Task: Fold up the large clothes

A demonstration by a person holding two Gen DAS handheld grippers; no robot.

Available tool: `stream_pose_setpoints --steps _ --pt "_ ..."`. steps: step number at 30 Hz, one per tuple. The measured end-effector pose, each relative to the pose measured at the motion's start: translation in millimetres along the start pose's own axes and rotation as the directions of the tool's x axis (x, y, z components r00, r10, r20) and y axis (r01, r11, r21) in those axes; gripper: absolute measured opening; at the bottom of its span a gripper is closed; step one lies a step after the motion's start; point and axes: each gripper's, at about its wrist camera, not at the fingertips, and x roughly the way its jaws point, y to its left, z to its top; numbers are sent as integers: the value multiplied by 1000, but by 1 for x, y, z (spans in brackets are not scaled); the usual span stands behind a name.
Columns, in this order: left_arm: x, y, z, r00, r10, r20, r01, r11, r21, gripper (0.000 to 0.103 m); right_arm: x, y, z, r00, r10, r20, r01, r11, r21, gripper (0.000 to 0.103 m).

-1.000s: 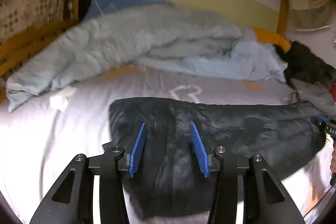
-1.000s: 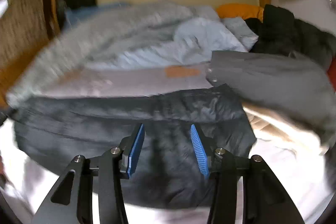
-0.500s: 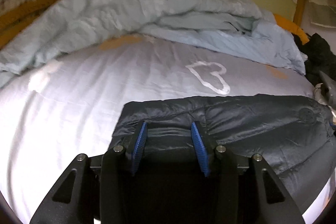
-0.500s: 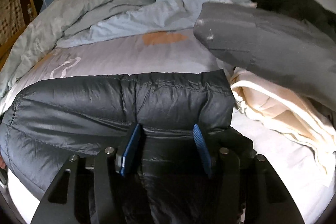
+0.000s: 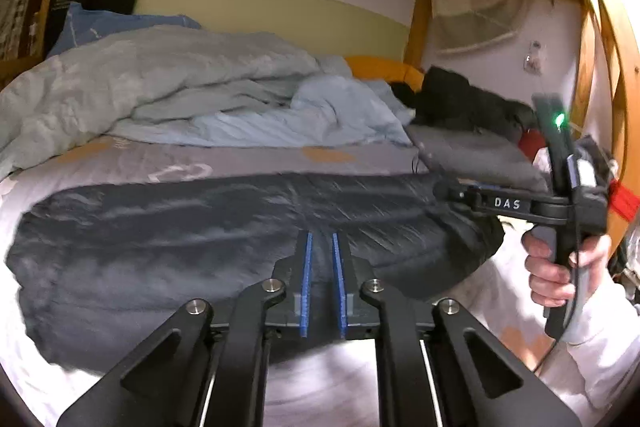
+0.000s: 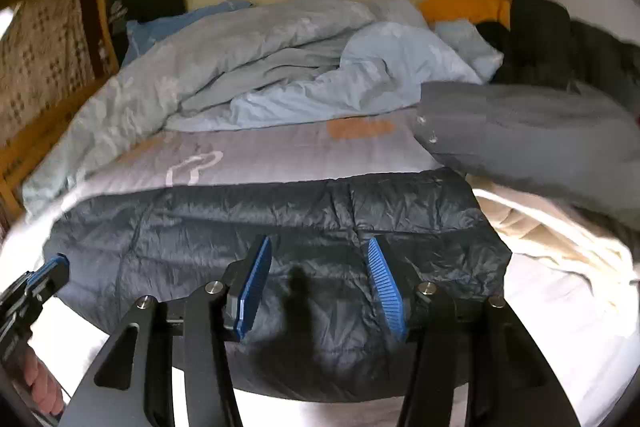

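From your left wrist camera, the dark puffer jacket (image 5: 224,239) lies folded in a long band across the near part of the bed (image 5: 100,163), parallel to its near edge. Your left gripper (image 5: 320,267) sits over the jacket's near edge with its blue pads (image 5: 306,279) drawn almost together; the jaws are closing, and a narrow strip of dark fabric shows in the slit between them, though whether it is pinched I cannot tell. At the jacket's right end your right gripper (image 5: 448,187) reaches in from the side, your right hand (image 5: 560,267) wrapped around its handle. A rumpled light-blue duvet (image 5: 180,91) is heaped along the far side of the bed.

From your right wrist camera, your right gripper (image 6: 320,283) hovers with its jaws about half spread over the jacket (image 6: 280,223) near its right end; the fabric lies beneath the pads, not clamped by them. A grey garment (image 6: 540,135) and a cream one (image 6: 560,239) lie just beside the jacket toward the bed's right edge. Your left gripper (image 6: 52,267) shows at the jacket's left end.
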Motion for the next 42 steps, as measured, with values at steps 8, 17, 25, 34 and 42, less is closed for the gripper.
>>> stream_pose_setpoints --steps 8,17,25,34,42 --pt "44 5 -33 988 131 -76 -139 984 -114 8 4 5 -13 997 81 -13 -81 996 24 54" --pt "70 33 -50 986 -22 -163 -17 973 -232 8 13 35 -27 966 240 -93 -248 966 -75 3" --pt "60 31 -55 989 -23 -145 -12 972 -234 8 16 72 -39 906 378 -191 -392 919 -43 3" --pt "63 33 -53 991 -30 -128 -4 967 -253 8 27 82 -26 911 347 -224 -362 932 -29 3" --pt "62 33 -53 992 -32 -126 -2 966 -257 8 69 109 -20 886 326 -331 -349 937 -10 3"
